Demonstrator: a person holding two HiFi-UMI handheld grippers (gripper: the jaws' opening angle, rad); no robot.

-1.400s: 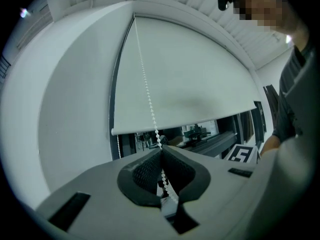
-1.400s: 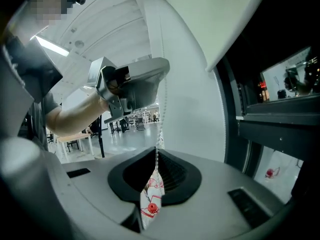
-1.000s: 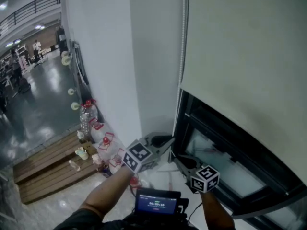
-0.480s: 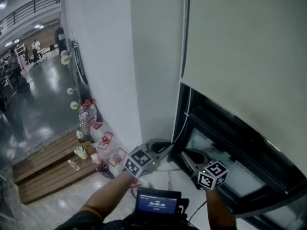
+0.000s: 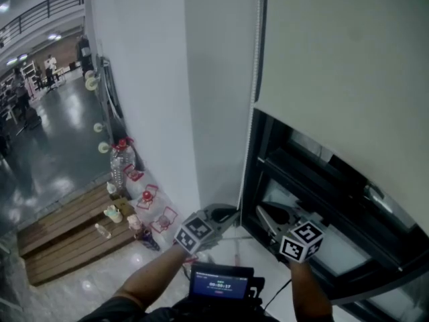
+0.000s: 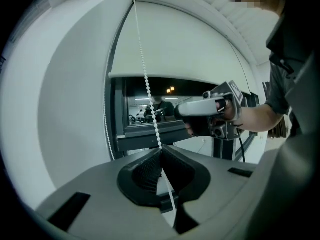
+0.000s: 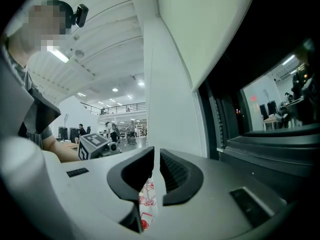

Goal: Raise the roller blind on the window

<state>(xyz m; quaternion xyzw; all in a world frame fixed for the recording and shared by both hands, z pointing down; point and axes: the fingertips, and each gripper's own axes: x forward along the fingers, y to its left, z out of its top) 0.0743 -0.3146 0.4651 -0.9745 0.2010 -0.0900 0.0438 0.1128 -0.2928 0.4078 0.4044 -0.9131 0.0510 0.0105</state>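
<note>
We log the roller blind (image 5: 335, 59) covering the upper part of the window (image 5: 315, 200), with dark frame and glass exposed below its bottom edge. The bead chain (image 6: 146, 81) runs down beside the blind's left edge into the left gripper (image 6: 161, 153), whose jaws are pinched together on it. The right gripper (image 7: 156, 159) is near the left one, in front of the window frame, its jaws a narrow slit apart with nothing between them. Containers: a clear bottle (image 5: 119, 161) with a red cap stands on the floor by the white wall (contents not readable). Small red-and-white packs (image 5: 149, 198) sit beside it, next to a wooden pallet (image 5: 60, 237).
</note>
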